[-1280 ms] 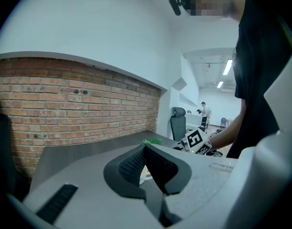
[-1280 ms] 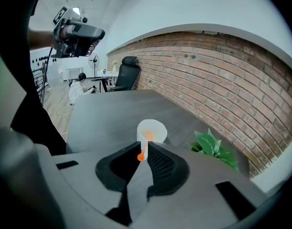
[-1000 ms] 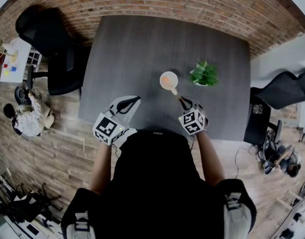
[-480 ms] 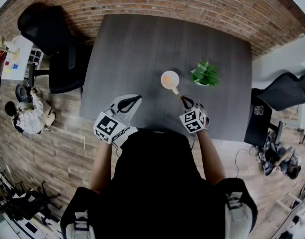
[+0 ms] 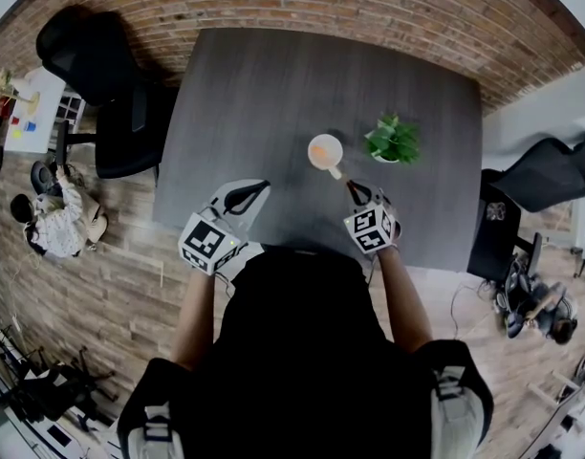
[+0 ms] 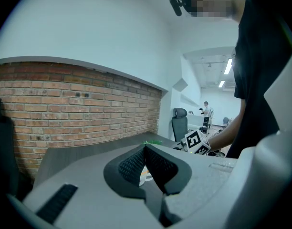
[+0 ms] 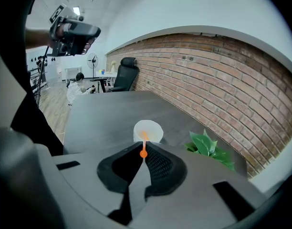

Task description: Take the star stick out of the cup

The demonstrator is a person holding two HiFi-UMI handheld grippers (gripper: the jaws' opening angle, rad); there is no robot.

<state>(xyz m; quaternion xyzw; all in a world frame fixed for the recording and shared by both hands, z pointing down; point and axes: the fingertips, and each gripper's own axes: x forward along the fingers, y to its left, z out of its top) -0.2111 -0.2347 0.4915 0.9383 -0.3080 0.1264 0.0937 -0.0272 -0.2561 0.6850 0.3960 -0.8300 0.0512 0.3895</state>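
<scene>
A white cup (image 5: 325, 151) stands on the dark table (image 5: 264, 84), right of its middle. An orange star stick (image 5: 333, 166) leans out of it toward me. In the right gripper view the cup (image 7: 148, 130) lies straight ahead, and the stick's round orange end (image 7: 143, 153) shows right at the jaw tips. My right gripper (image 5: 351, 189) is shut, its tips just short of the stick; I cannot tell if they touch. My left gripper (image 5: 264, 185) is shut and empty, near the table's front edge, left of the cup.
A small green potted plant (image 5: 392, 142) stands just right of the cup, also in the right gripper view (image 7: 210, 149). A black office chair (image 5: 101, 94) stands at the table's left side. A brick wall (image 5: 302, 3) runs behind the table.
Almost nothing has changed. The right gripper has edged slightly toward the stick's end; the left gripper and the cup have stayed in place.
</scene>
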